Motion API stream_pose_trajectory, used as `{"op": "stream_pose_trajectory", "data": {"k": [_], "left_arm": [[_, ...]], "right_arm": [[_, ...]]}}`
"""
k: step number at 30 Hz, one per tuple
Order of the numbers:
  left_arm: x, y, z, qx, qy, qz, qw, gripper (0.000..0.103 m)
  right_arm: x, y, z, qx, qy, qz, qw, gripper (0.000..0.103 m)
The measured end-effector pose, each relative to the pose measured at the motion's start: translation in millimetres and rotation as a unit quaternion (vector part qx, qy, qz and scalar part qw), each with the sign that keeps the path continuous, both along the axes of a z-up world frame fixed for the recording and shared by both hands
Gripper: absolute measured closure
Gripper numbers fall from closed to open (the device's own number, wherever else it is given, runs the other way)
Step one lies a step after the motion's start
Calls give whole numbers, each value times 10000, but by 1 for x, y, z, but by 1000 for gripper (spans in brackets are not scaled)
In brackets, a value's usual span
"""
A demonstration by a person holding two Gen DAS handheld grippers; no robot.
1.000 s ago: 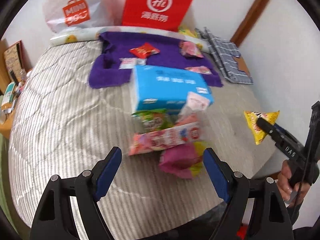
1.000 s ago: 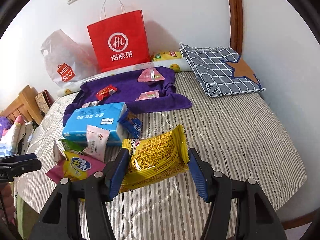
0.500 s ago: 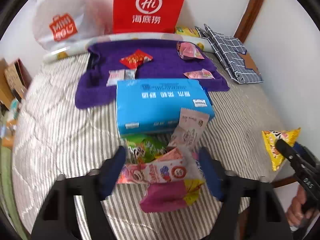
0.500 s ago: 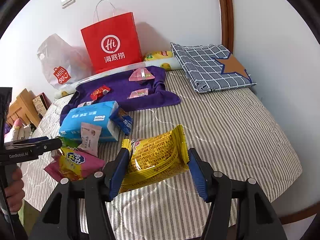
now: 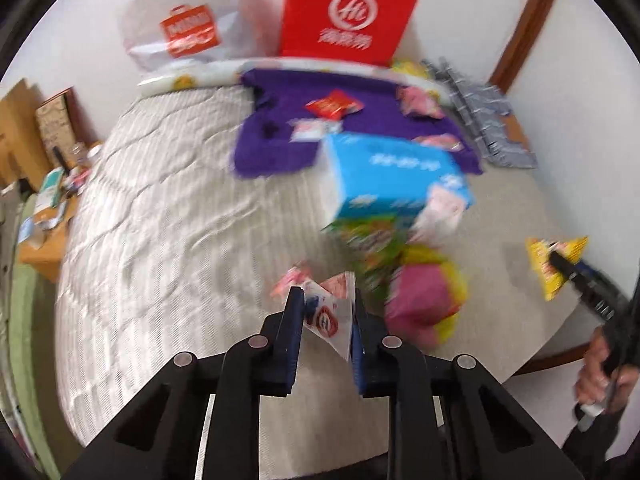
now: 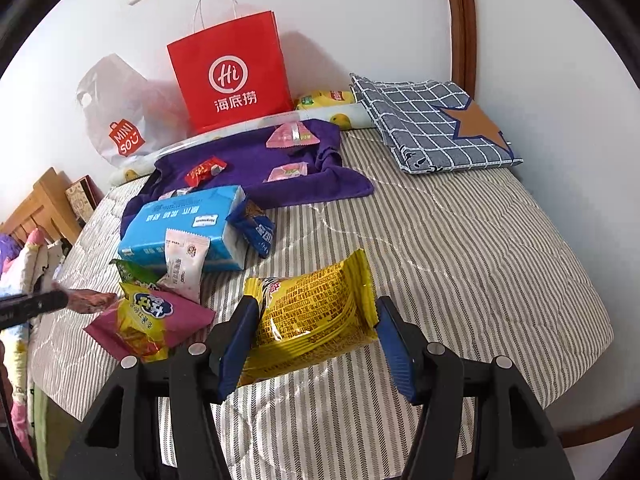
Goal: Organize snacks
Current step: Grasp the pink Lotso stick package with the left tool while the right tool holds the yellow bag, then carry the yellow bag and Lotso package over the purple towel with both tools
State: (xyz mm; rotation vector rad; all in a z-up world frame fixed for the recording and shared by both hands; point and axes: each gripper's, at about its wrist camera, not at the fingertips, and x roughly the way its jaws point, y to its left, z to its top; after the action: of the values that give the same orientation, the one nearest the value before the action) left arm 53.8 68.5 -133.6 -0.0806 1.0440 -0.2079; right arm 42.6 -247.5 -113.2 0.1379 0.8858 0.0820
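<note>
At the bottom centre of the left wrist view, the left tongs [image 5: 325, 312] are clamped on a pink-and-white snack packet [image 5: 326, 308] above the striped bed [image 5: 160, 240]. The right tongs [image 6: 314, 336] grip a yellow snack packet [image 6: 312, 316], low in the right wrist view's centre, with the remaining snacks piled beside a blue tissue pack [image 6: 188, 224] at left.

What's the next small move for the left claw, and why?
Probably lift straight up: the left claw is shut on the pink-and-white snack packet, low over the striped bedspread beside the snack pile, so raising clears the pink-and-yellow packet.
</note>
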Motion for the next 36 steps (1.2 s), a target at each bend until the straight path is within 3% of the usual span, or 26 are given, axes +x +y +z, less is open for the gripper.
{"op": "stream_pose_trajectory", "data": {"k": [3, 7, 13, 19, 21, 23, 24, 25, 29, 36], "left_arm": [[-7, 14, -18, 155, 242, 160, 9995, 78], [-13, 27, -32, 312, 374, 332, 9983, 48], [-13, 20, -37, 363, 267, 196, 9988, 41], [-14, -1, -62, 291, 612, -193, 9975, 41], [-17, -9, -67, 421, 506, -249, 9975, 42], [-21, -17, -67, 579, 392, -361, 9969, 53], [-21, -19, -67, 657, 328, -379, 9966, 71], [-20, -21, -66, 747, 314, -382, 9960, 82], [-6, -14, -61, 431, 347, -335, 9979, 83], [36, 6, -50, 312, 189, -26, 9993, 83]], "right_arm": [[1, 3, -1, -65, 37, 9, 10000, 45], [-5, 6, 3, -60, -87, 18, 9999, 45], [-7, 7, 1, -65, -76, 3, 10000, 45], [-5, 4, -7, -27, 9, -39, 10000, 45], [-4, 5, -10, -20, 51, -21, 10000, 45], [-3, 6, -12, -29, 75, -11, 10000, 45], [-1, 7, -14, -28, 105, 1, 9999, 45], [1, 8, -15, -24, 126, 5, 9999, 45], [9, 12, -20, -17, 196, 38, 9998, 45], [31, 17, -22, 0, 220, 18, 9998, 45]]}}
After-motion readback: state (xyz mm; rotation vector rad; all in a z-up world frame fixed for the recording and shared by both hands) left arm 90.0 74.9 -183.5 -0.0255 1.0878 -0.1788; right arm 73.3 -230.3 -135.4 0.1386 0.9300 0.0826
